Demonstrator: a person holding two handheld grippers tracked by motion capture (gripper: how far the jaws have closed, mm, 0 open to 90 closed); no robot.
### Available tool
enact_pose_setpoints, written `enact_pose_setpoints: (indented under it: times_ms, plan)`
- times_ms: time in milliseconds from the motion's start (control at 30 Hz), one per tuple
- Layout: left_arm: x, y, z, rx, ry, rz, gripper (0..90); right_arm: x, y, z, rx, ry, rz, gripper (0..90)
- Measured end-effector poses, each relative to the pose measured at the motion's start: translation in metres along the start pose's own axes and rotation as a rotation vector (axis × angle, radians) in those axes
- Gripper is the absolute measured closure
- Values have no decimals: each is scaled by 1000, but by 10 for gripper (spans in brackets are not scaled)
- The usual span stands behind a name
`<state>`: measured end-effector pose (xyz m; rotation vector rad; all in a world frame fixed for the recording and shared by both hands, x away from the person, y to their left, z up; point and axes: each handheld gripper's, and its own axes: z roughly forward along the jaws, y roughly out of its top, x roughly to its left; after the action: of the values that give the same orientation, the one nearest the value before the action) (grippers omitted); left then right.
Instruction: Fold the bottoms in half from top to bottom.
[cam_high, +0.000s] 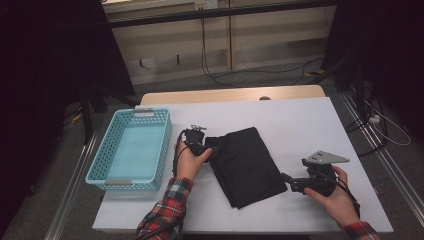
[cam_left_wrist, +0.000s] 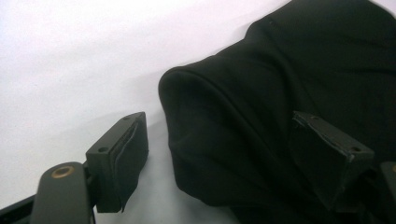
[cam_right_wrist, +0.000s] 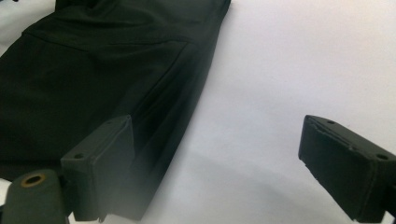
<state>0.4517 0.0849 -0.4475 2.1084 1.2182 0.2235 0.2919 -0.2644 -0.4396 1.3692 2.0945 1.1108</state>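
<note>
While our grippers flank it, the folded black cloth (cam_high: 246, 166) lies mid-bench.
We hold the left gripper (cam_left_wrist: 233, 154) wide around its bulging corner, seemingly unpressed; the right gripper (cam_right_wrist: 217, 170) gapes beside its edge.

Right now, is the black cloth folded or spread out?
Folded. The black cloth lies as a compact rectangle on the table, and the left gripper view shows a rounded doubled edge.

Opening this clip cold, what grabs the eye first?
The folded black cloth on the middle of the white table. The left gripper is at its left edge with jaws apart around a fold, and the right gripper waits open by its near right corner. A turquoise basket stands at left.
</note>
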Motion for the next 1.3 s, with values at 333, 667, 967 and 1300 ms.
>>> enact_pose_setpoints:
  times_ms: [333, 667, 967, 1300]
  plan:
    - [-2, 0, -1, 2, 17, 21, 334, 1, 0, 0, -1, 2, -8, 108]
    - [-4, 0, -2, 14, -1, 3, 465, 2, 0, 0, 4, 7, -15, 108]
    - [-7, 2, -2, 43, -28, -27, 669, 1, 0, 0, 3, 3, -14, 108]
    - [-9, 7, -1, 83, -56, -73, 767, 1, -1, 1, 6, 1, -13, 107]
